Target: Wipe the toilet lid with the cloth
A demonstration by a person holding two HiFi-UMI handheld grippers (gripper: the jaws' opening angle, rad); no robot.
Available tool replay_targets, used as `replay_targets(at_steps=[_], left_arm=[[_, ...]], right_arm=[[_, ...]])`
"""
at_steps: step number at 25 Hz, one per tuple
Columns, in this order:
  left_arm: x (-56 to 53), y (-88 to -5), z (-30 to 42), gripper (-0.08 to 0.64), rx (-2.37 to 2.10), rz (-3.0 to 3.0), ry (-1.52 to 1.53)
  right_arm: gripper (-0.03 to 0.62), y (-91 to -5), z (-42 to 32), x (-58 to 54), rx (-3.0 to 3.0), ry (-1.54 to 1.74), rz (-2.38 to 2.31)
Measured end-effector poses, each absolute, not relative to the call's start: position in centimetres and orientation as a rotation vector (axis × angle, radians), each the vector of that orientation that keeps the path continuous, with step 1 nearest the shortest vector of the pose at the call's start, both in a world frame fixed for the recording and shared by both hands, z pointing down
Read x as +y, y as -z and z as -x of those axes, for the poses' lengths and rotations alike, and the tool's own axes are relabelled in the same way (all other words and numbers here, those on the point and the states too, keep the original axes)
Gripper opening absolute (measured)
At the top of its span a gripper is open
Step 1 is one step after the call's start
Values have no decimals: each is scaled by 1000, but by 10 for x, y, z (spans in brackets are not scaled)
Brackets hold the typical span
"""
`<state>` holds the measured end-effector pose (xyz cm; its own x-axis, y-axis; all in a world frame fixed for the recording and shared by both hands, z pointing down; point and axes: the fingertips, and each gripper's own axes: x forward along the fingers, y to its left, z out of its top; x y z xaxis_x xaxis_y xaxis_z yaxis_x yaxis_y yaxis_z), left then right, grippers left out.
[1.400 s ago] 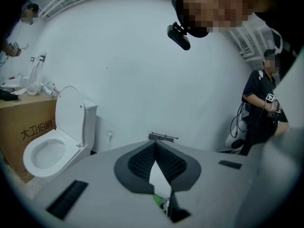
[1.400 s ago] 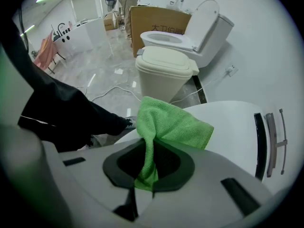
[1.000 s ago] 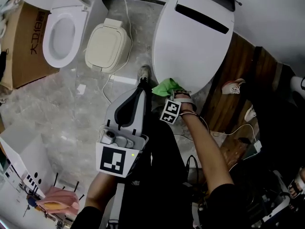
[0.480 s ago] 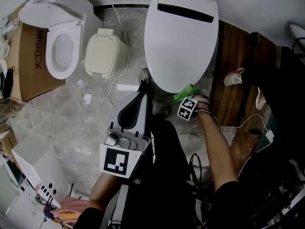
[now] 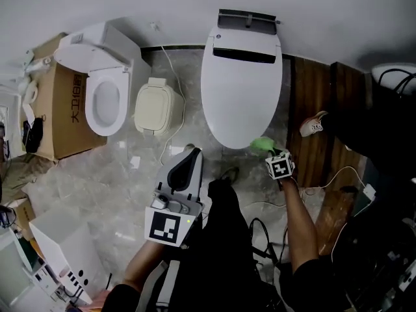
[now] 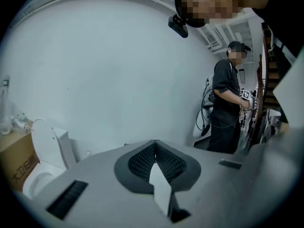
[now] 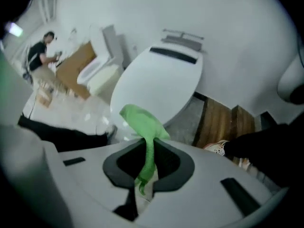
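The white toilet (image 5: pixel 240 86) stands with its lid shut in the middle of the head view, and it fills the middle of the right gripper view too, lid (image 7: pixel 159 82). My right gripper (image 5: pixel 269 153) is shut on the green cloth (image 5: pixel 261 144), which hangs just off the lid's front right rim. In the right gripper view the cloth (image 7: pixel 141 122) sticks out of the shut right gripper (image 7: pixel 146 148), apart from the lid. My left gripper (image 5: pixel 183 166) is held low over the floor in front of the toilet. It is shut with nothing in it (image 6: pixel 155 148) and points at a bare wall.
A second toilet (image 5: pixel 104 99) with its seat open stands at the left beside a cardboard box (image 5: pixel 55 119) and a beige lidded bin (image 5: pixel 156 106). Dark wood flooring (image 5: pixel 312 99), a shoe (image 5: pixel 312 123) and cables lie to the right. A person (image 6: pixel 227 106) stands off by the wall.
The right gripper with the cloth has slid from the lid's front edge to the right and come off it. The view has pulled back from the toilet.
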<state>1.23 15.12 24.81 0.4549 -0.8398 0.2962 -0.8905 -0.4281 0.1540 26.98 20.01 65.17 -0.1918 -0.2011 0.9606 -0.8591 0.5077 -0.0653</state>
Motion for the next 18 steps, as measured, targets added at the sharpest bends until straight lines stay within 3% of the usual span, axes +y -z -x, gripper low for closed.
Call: replay_targets(at_steps=[8,18], left_arm=[[120,-163,-6,8,-1398,-2557,-208],[122,-47,14,8,-1304,-2715,-28]], right_arm=[[46,-433,-233,132,-1999,-964,-1485],[46,-150,-164,126,-2407,-636,-1812]])
